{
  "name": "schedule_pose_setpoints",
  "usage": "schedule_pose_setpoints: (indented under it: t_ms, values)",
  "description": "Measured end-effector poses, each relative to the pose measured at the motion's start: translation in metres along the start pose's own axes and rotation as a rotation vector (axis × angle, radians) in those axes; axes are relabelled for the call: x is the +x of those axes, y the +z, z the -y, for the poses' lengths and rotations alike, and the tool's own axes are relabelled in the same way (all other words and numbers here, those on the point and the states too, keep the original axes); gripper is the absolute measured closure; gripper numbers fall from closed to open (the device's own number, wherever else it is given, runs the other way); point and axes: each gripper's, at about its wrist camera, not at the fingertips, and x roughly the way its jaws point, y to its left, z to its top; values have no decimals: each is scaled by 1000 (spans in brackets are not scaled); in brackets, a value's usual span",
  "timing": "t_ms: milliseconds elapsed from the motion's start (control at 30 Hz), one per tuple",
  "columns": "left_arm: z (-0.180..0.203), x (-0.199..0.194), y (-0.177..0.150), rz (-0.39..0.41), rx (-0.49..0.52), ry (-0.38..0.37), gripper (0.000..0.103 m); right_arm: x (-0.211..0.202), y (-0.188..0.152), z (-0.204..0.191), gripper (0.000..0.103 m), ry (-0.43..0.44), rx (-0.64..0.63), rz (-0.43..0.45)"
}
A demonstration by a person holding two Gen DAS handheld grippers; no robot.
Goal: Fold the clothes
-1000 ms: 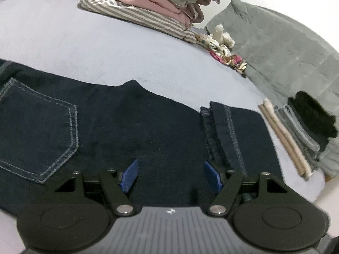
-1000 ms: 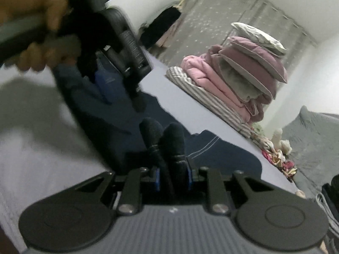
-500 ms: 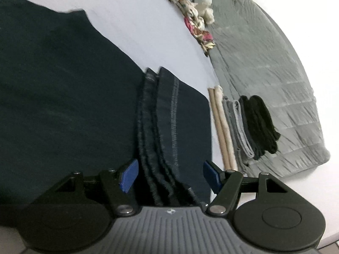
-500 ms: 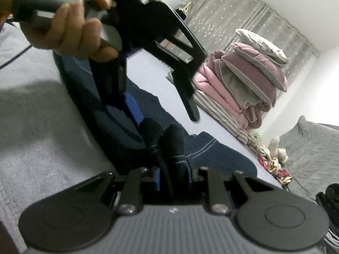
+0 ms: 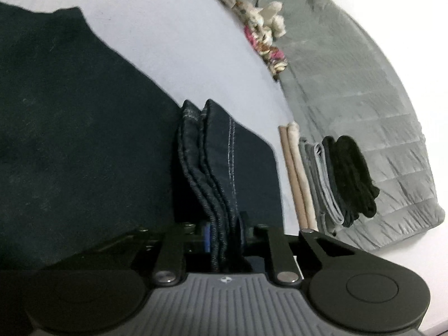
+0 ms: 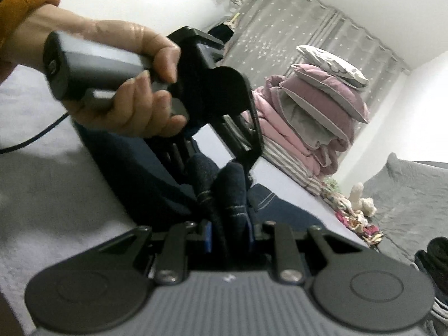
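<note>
Dark blue jeans (image 5: 84, 140) lie spread over the pale bed sheet (image 5: 168, 28). In the left wrist view my left gripper (image 5: 224, 235) is closing, and its blue pads press on the stacked hem layers (image 5: 207, 168) of the jeans. In the right wrist view my right gripper (image 6: 229, 235) pinches a bunched fold of the same denim (image 6: 232, 196); its jaws are easing open slightly, with the pads still on the cloth. The left gripper (image 6: 196, 156), held by a hand (image 6: 126, 95), reaches down onto the jeans just beyond that fold.
A row of folded clothes (image 5: 336, 179) sits on the bed's right side, beside a grey quilt (image 5: 364, 98). Pink bedding and pillows (image 6: 313, 112) are piled at the far end. Floral cloth and a soft toy (image 5: 266, 36) lie near them. Grey curtains (image 6: 280, 36) hang behind.
My left gripper swung right over the jeans to the layered hem, dropped lower and shut on it. The right gripper kept its hold on the fold.
</note>
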Motion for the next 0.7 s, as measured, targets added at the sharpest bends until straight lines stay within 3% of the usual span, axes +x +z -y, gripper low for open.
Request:
schedule_pose_setpoints:
  t_ms: [67,167,200,433,700]
  values:
    - [8,-5,-2,42,42,3,90,1,-3,-2,71,-26,-11,6]
    - [22,-18,0,102,99,-2,91,1,-7,-7,34,-71,-51,6]
    - [26,-23,1,117,114,-5,91,0,-8,-9,27,-94,-66,11]
    - [36,-52,10,175,163,-3,91,6,-13,5,17,-181,29,-47]
    - [24,-84,21,237,152,36,91,14,-20,20,15,-254,123,-141]
